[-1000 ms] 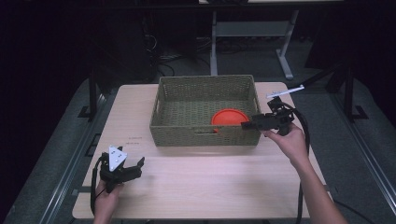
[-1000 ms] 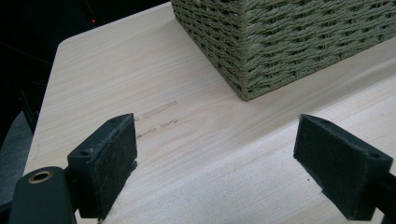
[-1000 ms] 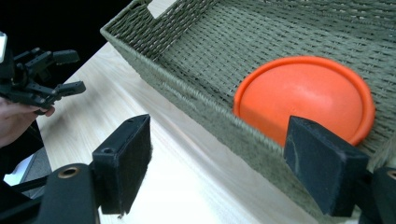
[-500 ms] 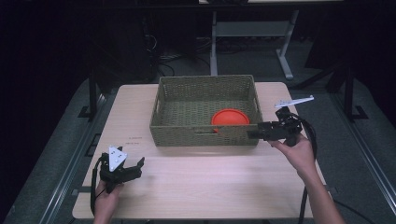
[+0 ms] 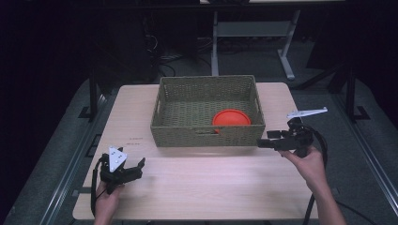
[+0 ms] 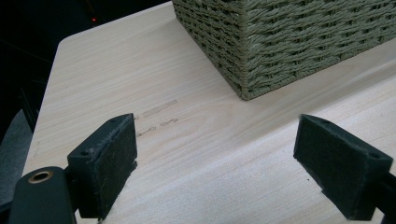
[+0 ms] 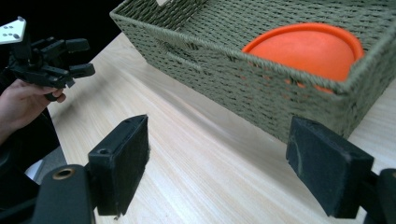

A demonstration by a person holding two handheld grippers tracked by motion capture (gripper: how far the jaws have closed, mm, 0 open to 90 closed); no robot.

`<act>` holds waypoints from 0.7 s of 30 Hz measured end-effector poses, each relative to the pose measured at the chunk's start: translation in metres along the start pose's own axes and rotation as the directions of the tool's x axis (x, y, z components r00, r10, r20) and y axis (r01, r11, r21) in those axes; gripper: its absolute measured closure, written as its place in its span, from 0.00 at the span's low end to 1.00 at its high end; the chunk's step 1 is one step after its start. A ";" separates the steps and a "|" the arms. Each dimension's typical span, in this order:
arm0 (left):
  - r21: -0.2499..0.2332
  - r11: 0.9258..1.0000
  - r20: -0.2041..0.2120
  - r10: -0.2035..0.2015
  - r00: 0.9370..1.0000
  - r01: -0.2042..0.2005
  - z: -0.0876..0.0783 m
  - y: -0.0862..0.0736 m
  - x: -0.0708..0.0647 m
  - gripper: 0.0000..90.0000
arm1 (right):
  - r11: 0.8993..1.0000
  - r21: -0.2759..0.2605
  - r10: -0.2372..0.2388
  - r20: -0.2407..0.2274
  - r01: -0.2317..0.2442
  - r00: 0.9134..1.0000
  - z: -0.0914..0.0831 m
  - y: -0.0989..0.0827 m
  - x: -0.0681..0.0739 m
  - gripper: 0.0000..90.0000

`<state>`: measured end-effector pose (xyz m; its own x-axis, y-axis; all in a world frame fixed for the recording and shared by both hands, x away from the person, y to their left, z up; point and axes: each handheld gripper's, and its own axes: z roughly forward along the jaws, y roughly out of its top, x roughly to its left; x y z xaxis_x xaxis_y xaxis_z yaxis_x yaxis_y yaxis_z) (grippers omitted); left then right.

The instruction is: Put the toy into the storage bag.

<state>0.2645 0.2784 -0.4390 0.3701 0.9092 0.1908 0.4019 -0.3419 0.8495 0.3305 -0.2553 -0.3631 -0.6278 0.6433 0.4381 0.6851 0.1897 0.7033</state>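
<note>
Orange dish: round, smooth, plain orange, lying dome-up inside the basket at its near right corner, close against the near wall; in the right gripper view its rim rises just above the weave.
Basket: rectangular, olive-green woven, open top, standing mid-table toward the far edge; it holds the orange dish.
Right gripper: held level just beside the basket's near right corner, pointing left along the near wall; jaws spread wide, nothing between them.
Left gripper: low over the table's near left part, well apart from the basket, angled toward it; jaws apart, gripping nothing.
Table: pale wood grain, faint marks near the left gripper.
</note>
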 end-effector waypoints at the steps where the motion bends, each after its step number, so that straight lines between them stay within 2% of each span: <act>1: 0.003 1.000 0.000 0.003 1.000 -0.003 0.000 0.000 0.000 0.14 | 1.000 -0.001 0.006 -0.005 -0.006 1.000 -0.001 -0.005 -0.002 0.23; 9: 0.001 1.000 0.002 0.005 1.000 -0.005 0.000 0.000 -0.001 0.14 | 1.000 0.001 0.022 -0.017 -0.022 1.000 0.000 -0.026 -0.010 0.23; 21: 0.001 1.000 0.004 0.009 1.000 -0.009 0.000 0.000 -0.002 0.14 | 1.000 0.015 0.025 -0.016 -0.025 1.000 -0.001 -0.045 -0.011 0.22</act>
<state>0.2640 0.2762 -0.4393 0.3773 0.9050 0.1966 0.3993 -0.3505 0.8472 0.3060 -0.2714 -0.3987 -0.6161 0.6359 0.4648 0.7061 0.1845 0.6836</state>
